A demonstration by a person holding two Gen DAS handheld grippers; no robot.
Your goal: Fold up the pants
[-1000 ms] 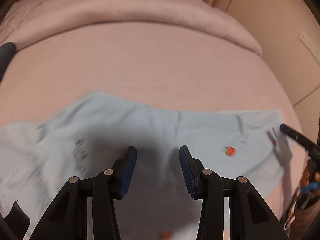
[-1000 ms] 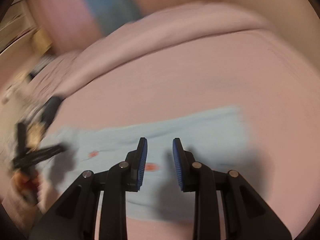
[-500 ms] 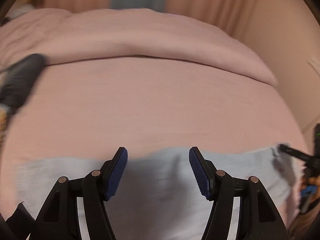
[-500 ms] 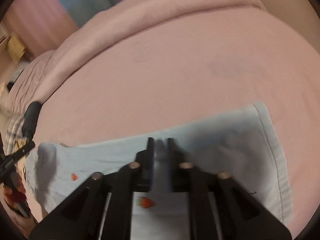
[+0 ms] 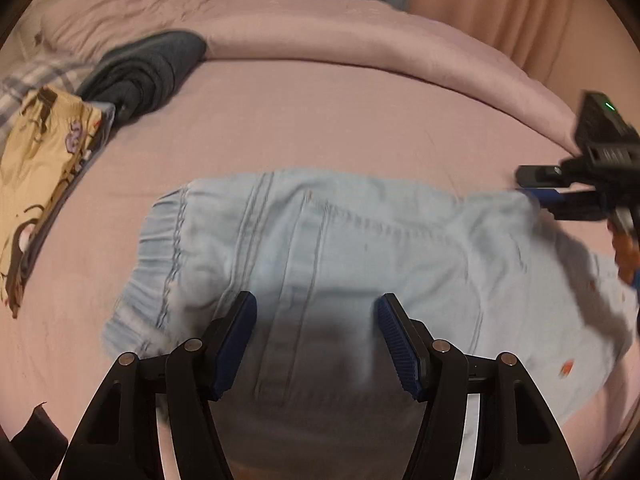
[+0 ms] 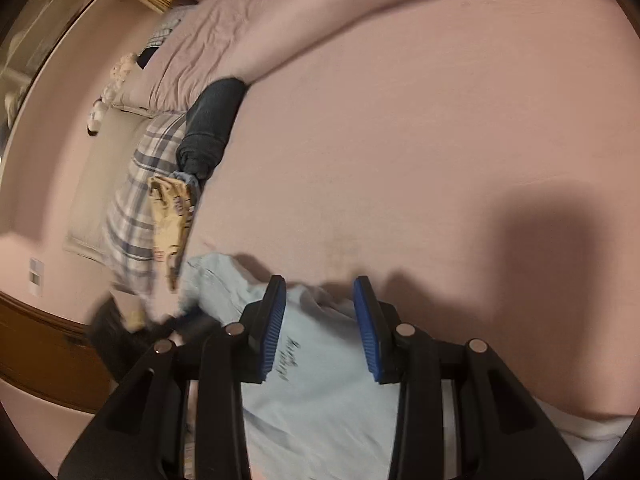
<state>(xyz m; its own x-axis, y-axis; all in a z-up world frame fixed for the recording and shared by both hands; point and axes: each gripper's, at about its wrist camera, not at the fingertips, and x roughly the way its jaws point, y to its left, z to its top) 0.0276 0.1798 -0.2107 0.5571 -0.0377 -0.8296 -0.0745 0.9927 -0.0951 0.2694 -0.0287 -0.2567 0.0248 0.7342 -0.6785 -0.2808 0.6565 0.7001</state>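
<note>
left wrist view puts the pants (image 5: 340, 264), pale blue with little orange motifs, lying across the pink bed (image 5: 320, 128), elastic waistband bunched toward the left of the picture and the legs running off to the right. a second ago the same view showed a long flat stretch of the cloth with printed lettering; now it shows the gathered waistband and seam lines, and the cloth looks shorter and thicker, so i judge a fold along the length has just been laid and let go.

the left gripper (image 5: 316, 336) hovers over the near edge of the pants with its blue pads spread wide and nothing between them; they stood noticeably closer a second ago. the right gripper (image 5: 560, 192) shows at the right edge of this view, low beside the far end of the cloth. in the right wrist view the right gripper (image 6: 320, 328) is above a corner of the pants (image 6: 312, 400), its jaws opening, with no cloth pressed between the pads; half a second ago they were nearly together. both hands releasing suggests this fold is done and the next job is to find new grip points, likely for a crosswise fold.

further out, at the left edge of the bed, lie a rolled dark garment (image 5: 148, 72) and a yellow printed garment (image 5: 44, 164). the frames are motion-blurred, so small creases cannot be read.
</note>
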